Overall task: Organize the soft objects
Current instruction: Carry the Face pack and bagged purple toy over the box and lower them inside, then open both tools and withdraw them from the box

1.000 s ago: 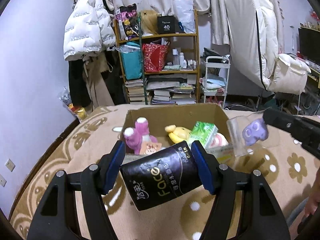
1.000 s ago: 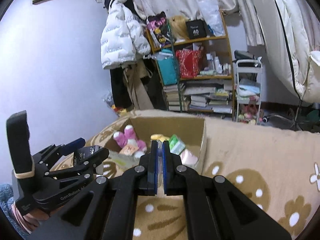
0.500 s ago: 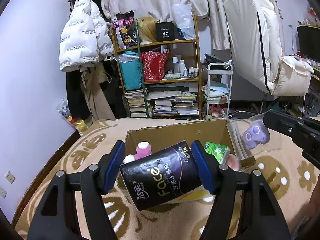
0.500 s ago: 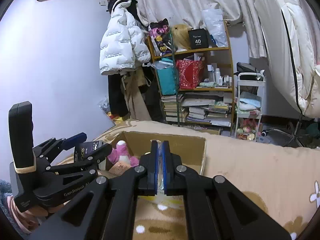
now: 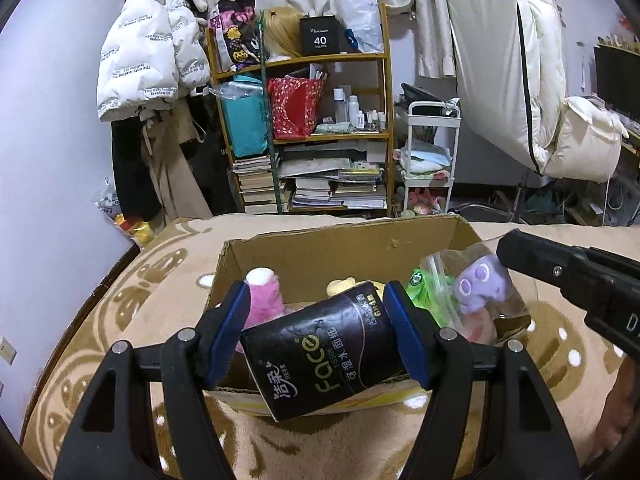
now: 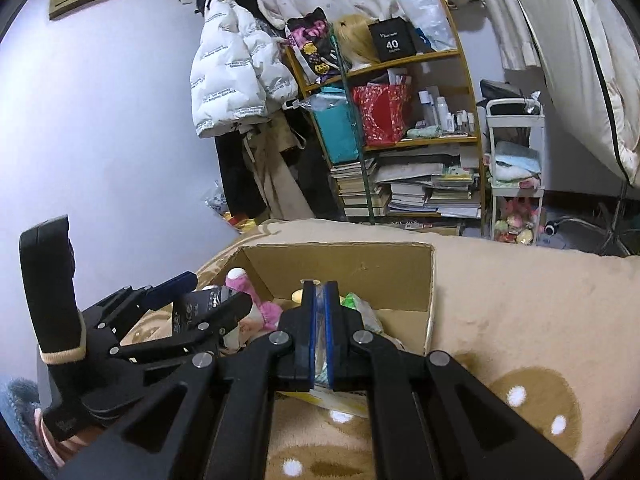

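An open cardboard box (image 5: 340,248) sits on a beige flowered blanket (image 5: 320,440). Inside lie a pink plush (image 5: 264,296), a yellow plush (image 5: 344,284) and a green tissue pack (image 5: 420,284). My left gripper (image 5: 316,300) is shut on a black tissue pack (image 5: 328,352), held tilted over the box's near edge. My right gripper (image 6: 319,286) is shut on the edge of a clear plastic bag (image 6: 320,340). In the left wrist view that bag, with a purple plush (image 5: 480,284) in it, hangs over the box's right side.
A wooden shelf (image 5: 304,128) with books and bags stands behind the bed, with a white jacket (image 5: 148,40) to its left and a white trolley (image 5: 428,160) to its right. The wall runs close along the left. A person's hand (image 5: 616,412) shows at the lower right.
Both grippers have moved forward and down toward the box with their loads. The box looks larger, and the pack and bag now hang over its near part.
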`<state>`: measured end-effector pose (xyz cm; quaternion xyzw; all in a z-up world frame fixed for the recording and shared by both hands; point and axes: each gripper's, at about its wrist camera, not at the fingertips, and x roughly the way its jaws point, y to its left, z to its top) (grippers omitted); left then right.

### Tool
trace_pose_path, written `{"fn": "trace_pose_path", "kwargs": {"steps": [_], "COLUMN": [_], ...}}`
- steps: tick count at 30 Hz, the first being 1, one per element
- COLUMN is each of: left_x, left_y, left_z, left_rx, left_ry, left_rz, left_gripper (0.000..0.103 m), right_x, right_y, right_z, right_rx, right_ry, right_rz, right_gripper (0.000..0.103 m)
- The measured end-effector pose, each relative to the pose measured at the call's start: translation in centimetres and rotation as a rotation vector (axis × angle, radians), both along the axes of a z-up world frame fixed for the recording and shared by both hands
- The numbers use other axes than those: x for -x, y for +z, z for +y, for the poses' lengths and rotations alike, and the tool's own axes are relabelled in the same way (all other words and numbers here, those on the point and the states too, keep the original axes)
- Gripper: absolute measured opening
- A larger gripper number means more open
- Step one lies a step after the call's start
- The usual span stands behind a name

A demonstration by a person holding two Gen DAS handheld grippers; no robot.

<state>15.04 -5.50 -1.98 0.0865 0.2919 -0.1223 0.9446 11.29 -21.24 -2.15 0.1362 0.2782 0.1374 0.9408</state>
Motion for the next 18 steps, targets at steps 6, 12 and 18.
{"fn": "trace_pose_path", "kwargs": {"steps": [6,12,18], "left_x": [-1.0,-1.3,-0.5], "left_y": [-0.7,-1.3,-1.3], "left_z": [0.1,0.3,0.1], "left_rx": [0.004,-0.001,-0.023], "left_ry": [0.006,0.010,0.026], "left_rz": [0.043,0.076,0.043], "left_gripper": [0.068,0.075,0.087], "right_x": [-1.3,-2.0,-2.1], "right_y": [-0.9,-2.1,-2.8], "right_z": [-0.1,0.0,-0.2], "right_rx": [-0.026,-0.051,-0.054], "right_ry": [0.013,0.033,0.043], "right_rz": [0.045,0.104,0.139], "right_gripper": [0.005,0.006,0.009]}}
